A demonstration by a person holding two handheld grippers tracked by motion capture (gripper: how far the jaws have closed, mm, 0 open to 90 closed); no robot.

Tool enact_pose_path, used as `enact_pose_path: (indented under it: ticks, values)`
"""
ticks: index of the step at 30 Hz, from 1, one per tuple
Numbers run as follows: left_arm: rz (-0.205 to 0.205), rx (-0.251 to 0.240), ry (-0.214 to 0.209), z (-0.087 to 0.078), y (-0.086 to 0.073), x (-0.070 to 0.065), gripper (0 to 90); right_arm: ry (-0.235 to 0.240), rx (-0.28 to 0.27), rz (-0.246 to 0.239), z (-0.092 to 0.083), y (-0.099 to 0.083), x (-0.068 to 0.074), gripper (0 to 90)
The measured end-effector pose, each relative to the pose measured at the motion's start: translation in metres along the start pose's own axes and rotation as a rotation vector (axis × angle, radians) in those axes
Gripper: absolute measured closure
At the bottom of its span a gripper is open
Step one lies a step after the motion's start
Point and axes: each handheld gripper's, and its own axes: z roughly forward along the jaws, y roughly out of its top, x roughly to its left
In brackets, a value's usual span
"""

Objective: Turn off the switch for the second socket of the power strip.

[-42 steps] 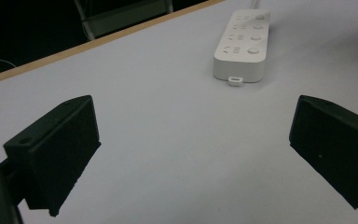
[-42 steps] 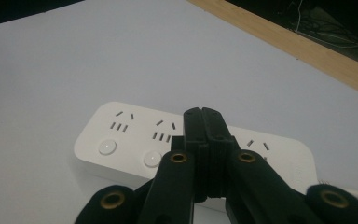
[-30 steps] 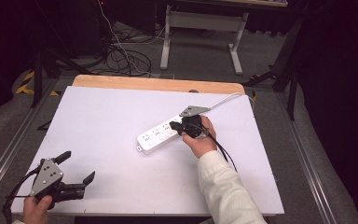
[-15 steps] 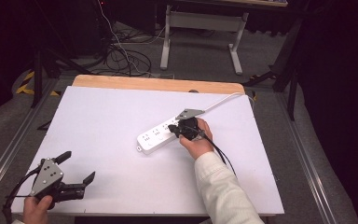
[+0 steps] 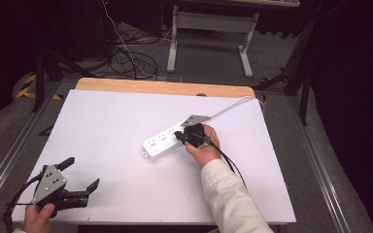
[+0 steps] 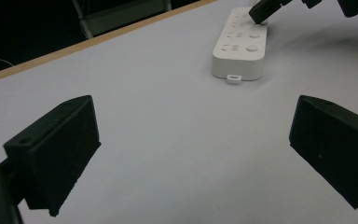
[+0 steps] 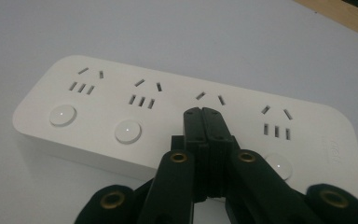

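A white power strip (image 5: 161, 143) with several sockets and round buttons lies slanted at the table's middle. My right gripper (image 5: 179, 138) is shut and empty. Its tips rest over the strip's third socket (image 7: 209, 99), just below the two-pin slots. The closed jaws hide that socket's button, and I cannot tell whether they press it. Round buttons (image 7: 128, 132) show beside the jaws on either side. My left gripper (image 5: 83, 174) stands open near the table's front left corner, empty. From the left gripper view (image 6: 191, 149) the strip (image 6: 238, 49) lies far ahead with the right gripper's tip (image 6: 261, 11) on it.
The strip's white cable (image 5: 228, 104) runs to the table's far right. A wooden strip (image 5: 165, 87) borders the white tabletop (image 5: 102, 126) at the back. Beyond it stand a desk frame (image 5: 209, 29) and floor cables (image 5: 131, 58).
The right gripper has edged slightly left and nearer along the strip. The left gripper has not moved.
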Motion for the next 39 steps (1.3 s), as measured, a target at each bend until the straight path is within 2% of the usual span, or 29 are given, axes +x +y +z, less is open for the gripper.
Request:
enact_pose_path:
  ticks: [17, 29, 32, 35, 39]
  values:
    - [-0.004, 0.000, -0.003, 0.0003, -0.0001, -0.0010, 2.1, -0.018, -0.019, 0.005, 0.0029, -0.0046, 0.0030, 90.0]
    - [-0.001, 0.000, -0.004, 0.0006, 0.0000, -0.0016, 2.1, -0.030, -0.026, -0.010, 0.0037, -0.0055, 0.0050, 90.0]
    - [-0.002, 0.000, -0.005, 0.0006, 0.0000, -0.0019, 2.1, -0.011, -0.036, 0.002, 0.0045, -0.0064, 0.0046, 90.0]
    - [0.001, 0.002, -0.005, 0.0003, 0.0000, -0.0015, 2.1, -0.011, -0.041, -0.012, 0.0044, -0.0072, 0.0046, 90.0]
    - [0.005, 0.002, -0.003, -0.0001, 0.0001, -0.0014, 2.1, -0.001, -0.051, 0.017, 0.0047, -0.0085, 0.0026, 90.0]
